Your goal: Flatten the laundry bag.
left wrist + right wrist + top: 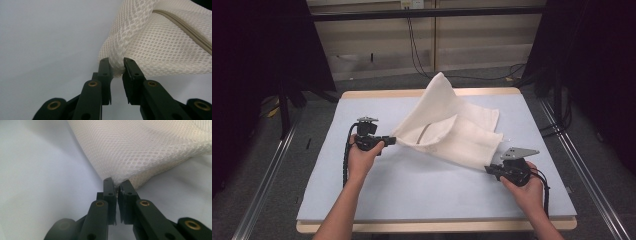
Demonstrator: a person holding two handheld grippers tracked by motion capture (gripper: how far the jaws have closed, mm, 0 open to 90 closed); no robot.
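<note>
Mesh bag (pixel 452 132) part-lifted mid-desk (pixel 412 190), far corner raised. Left gripper (pixel 388 140) clamped on its left corner, right gripper (pixel 488 170) on near-right corner. Spreading flat judged outstanding.

The high view looks forward and down over the whole table (pixel 362 200). Each gripper view sits close, looking along its jaws at the shared mesh bag (pixel 452 127).
</note>
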